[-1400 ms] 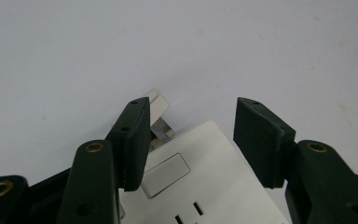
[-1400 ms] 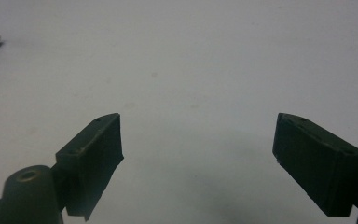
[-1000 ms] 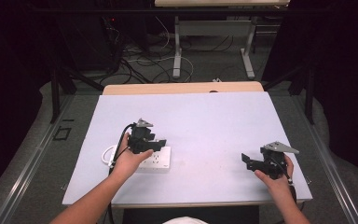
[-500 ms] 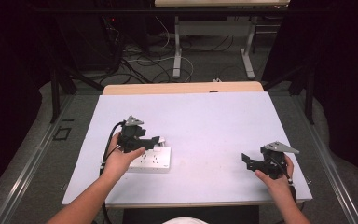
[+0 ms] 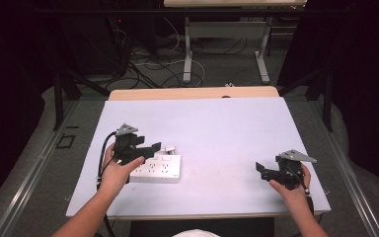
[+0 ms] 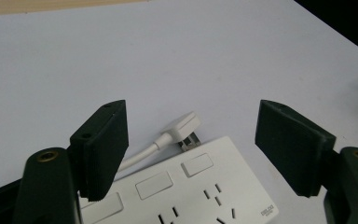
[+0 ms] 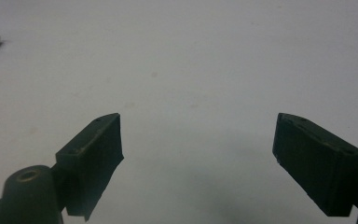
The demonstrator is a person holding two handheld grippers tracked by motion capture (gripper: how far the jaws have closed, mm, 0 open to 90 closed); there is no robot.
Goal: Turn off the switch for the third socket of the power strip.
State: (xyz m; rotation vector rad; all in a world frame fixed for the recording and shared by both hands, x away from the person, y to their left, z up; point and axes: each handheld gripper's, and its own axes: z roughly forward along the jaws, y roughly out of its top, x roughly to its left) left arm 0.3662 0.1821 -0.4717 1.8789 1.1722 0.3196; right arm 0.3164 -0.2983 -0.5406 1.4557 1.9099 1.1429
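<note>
Left tongs (image 6: 191, 144): held wide apart just above the power strip's near-left end, nothing gripped.
Right tongs (image 7: 198, 158): spread wide over bare counter, nothing between them.
Power strip (image 5: 158, 169): laid flat on the white counter (image 5: 217, 123), left of centre.
Plug (image 6: 182, 127): seen lying against the strip's far edge, its white cord (image 6: 140, 156) trailing back.
Hands: left hand (image 5: 116, 170) and right hand (image 5: 288, 190), one seen on each tool.

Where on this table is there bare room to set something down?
The table is bare between the power strip and the right gripper, and across the whole far half. It is crowded only at the near left, where the left gripper hovers over the strip and its plug.
</note>
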